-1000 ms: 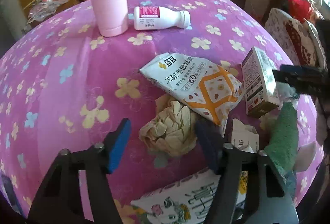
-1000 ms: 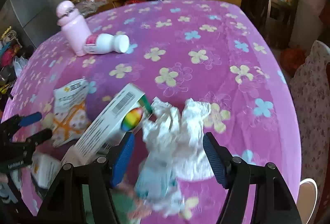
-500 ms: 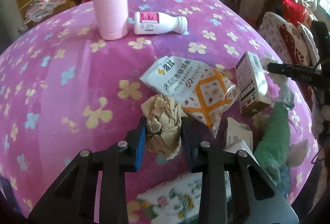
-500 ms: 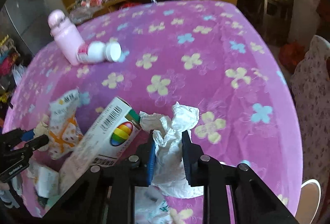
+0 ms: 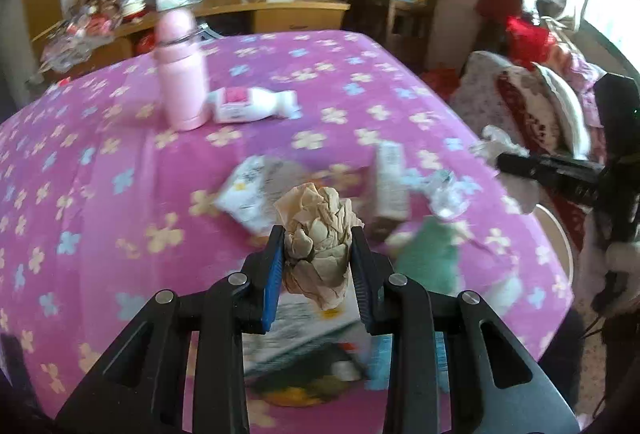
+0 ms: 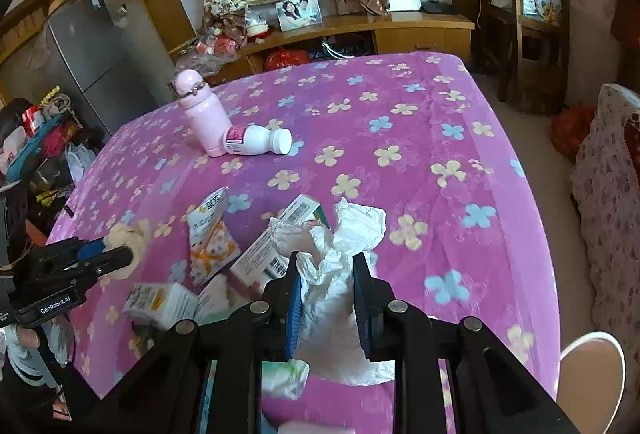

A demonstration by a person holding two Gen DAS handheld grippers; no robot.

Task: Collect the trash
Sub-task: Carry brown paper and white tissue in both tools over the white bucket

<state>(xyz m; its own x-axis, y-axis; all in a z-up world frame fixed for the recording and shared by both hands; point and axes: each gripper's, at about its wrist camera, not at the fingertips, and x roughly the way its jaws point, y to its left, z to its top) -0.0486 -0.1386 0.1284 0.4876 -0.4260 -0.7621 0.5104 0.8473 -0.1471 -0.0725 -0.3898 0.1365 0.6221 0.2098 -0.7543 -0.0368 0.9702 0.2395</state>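
A: Purple flowered tablecloth (image 6: 420, 122), cluttered room behind; wooden sideboard (image 6: 400, 30) with framed photos at the far edge. Item one: left gripper (image 5: 318, 254), fingers drawn in tight on a crumpled beige paper ball (image 5: 318, 234), held clear of the cloth. Item two: right gripper (image 6: 326, 290), fingers closed about as far as they go on a wad of white tissue (image 6: 340, 266), most of it hanging loose below and above the pads

B: Risks on those two?

A: Tissue first. The grip looks to catch only a fold, so the trailing sheet could drag across the barcode carton (image 6: 276, 242) or tear and leave a piece behind. The paper ball is springy and stands tall above the pads; a quick swing might let it slip out

B: Remaining stock on the table?

A: Snack packet (image 6: 212, 234), orange and white, beside the carton; small white box (image 6: 160, 298) at the near edge; green cloth-like lump (image 5: 428, 258), blurred, identity unclear. Pink flask (image 6: 204, 114) upright, white bottle with pink label (image 6: 256, 140) lying against its base, both well apart from the litter

B: Obstructions?

A: The two grippers work near each other over the same pile, so crossing paths is the main hazard. White round rim (image 6: 592, 354) off the table's right corner, possibly a bin; cannot tell
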